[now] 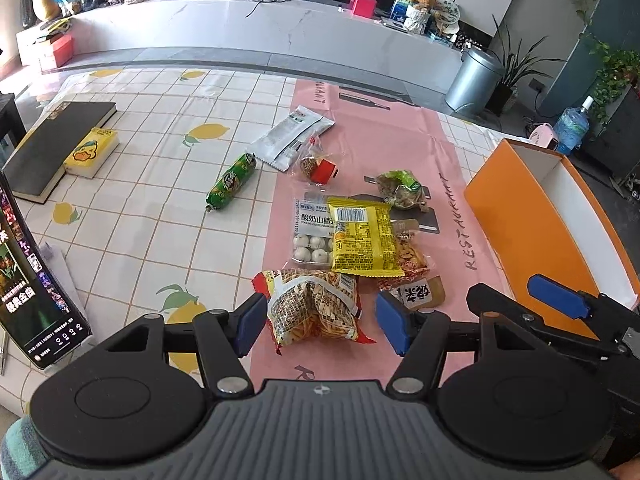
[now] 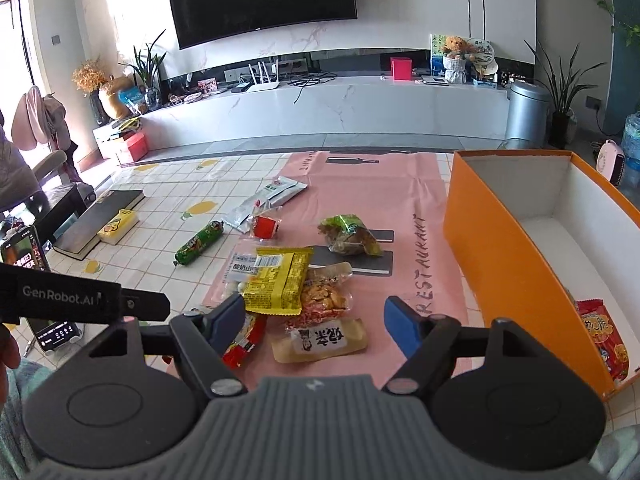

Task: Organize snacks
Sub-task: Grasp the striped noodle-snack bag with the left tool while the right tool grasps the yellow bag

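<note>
Snack packets lie heaped on the pink mat (image 1: 400, 132). In the left wrist view my left gripper (image 1: 322, 324) is open, straddling a red-and-beige fries packet (image 1: 316, 308); its right pad stands clear of it. My right gripper (image 2: 316, 316) is open too, low over a beige packet (image 2: 320, 338) and an orange-red one (image 2: 324, 300), beside a yellow packet (image 2: 280, 280). The right gripper (image 1: 520, 292) also shows beside the orange box (image 1: 520, 220). Inside the box (image 2: 500, 260) lies one red packet (image 2: 604, 340). Part of the left gripper's body (image 2: 80, 298) shows at the left.
Farther back lie a green tube (image 1: 232, 182), a silver pouch (image 1: 290, 136), a small red packet (image 1: 320, 168) and a green-wrapped snack (image 1: 400, 188). On the left are a black book (image 1: 52, 148), a yellow duck pack (image 1: 92, 152) and a propped phone (image 1: 28, 280).
</note>
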